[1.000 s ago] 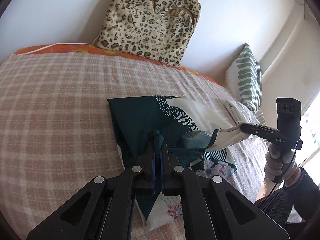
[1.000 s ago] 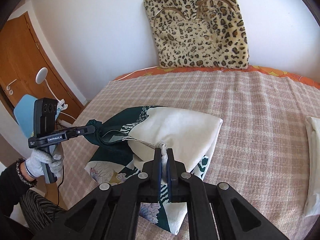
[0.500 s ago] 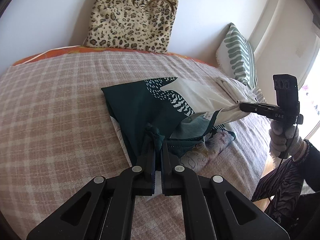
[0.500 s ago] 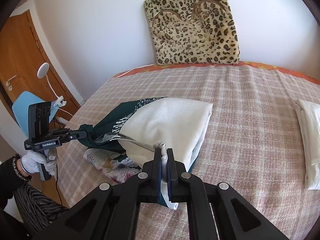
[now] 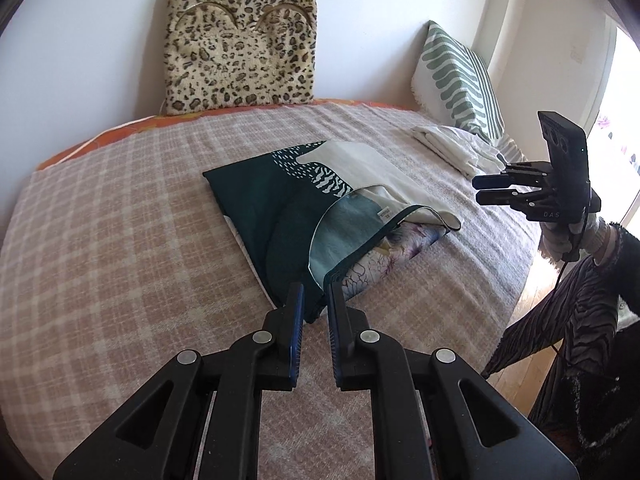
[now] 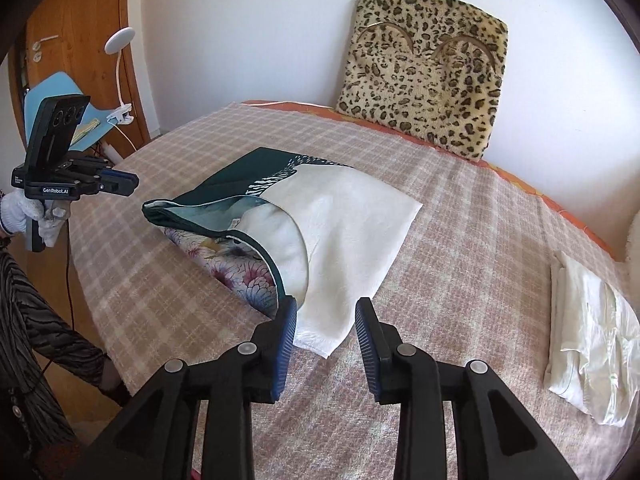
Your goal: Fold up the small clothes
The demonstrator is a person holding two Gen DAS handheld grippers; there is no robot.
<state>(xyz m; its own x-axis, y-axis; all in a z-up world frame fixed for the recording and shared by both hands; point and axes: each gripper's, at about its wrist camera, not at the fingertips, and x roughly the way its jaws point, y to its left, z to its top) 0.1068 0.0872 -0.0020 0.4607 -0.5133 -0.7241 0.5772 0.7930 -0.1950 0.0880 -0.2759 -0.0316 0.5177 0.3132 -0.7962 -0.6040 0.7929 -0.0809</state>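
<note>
Fingers [image 5: 297,312] parted beside garment [image 5: 304,208]; only right view shows door [image 6: 80,20].

One bed under a pink-and-cream checked blanket [image 5: 120,220] carries the lot. On it lies one folded garment of dark green and cream cloth with a floral underside [image 5: 320,208], in the middle. One pile of folded white cloths [image 6: 592,344] sits at the far right. Two cushions stand at the far edge: one leopard-print plush cushion [image 5: 240,40] and one green-and-white striped cushion [image 5: 456,76]. Two black hand-held grippers are present: the left hand-held gripper [image 5: 316,292] and the right hand-held gripper [image 6: 326,316].
</note>
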